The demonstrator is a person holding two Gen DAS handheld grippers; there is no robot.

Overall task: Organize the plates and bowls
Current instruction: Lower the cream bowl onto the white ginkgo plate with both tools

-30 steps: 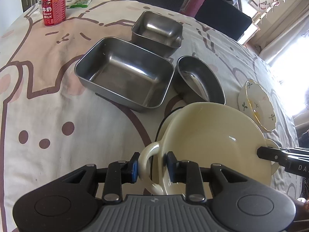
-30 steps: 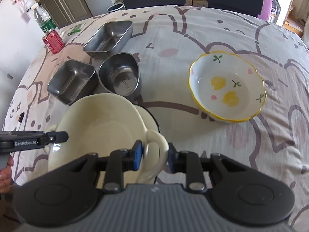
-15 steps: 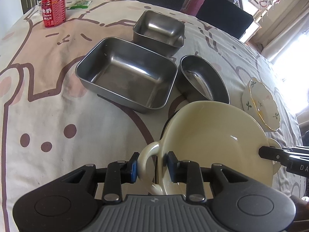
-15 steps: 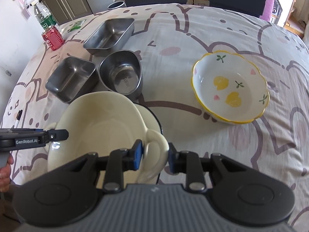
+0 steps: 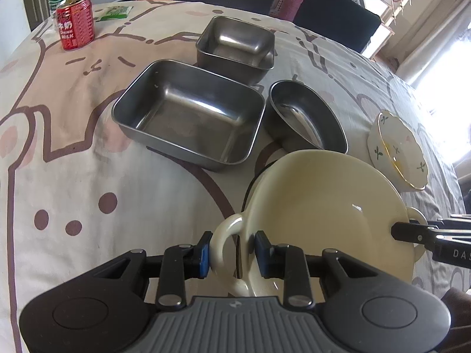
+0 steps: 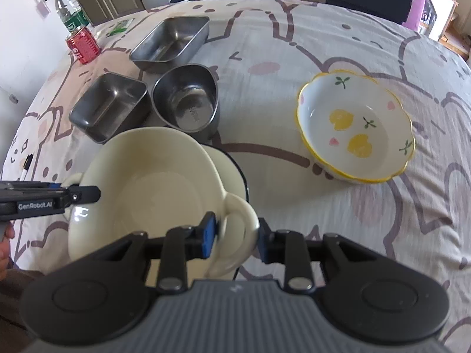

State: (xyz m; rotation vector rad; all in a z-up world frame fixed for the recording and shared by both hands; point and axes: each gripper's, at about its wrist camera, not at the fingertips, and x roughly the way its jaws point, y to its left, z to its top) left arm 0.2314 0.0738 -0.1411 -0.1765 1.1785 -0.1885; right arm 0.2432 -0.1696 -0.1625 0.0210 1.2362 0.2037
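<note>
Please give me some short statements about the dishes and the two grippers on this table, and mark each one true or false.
1. The cream bowl has a loop handle on each side, and a gripper is at each handle. True: the left gripper is shut on one handle, and the right gripper has the other handle between its fingers while its jaws are opening.
2. Three metal containers stand on the tablecloth. True.
3. The flower-pattern bowl sits inside the large metal tray. False: it stands alone on the cloth, and the tray is empty.
4. The red can lies on its side. False: it stands upright.
5. The cream bowl rests over a dark-rimmed dish. True.
</note>
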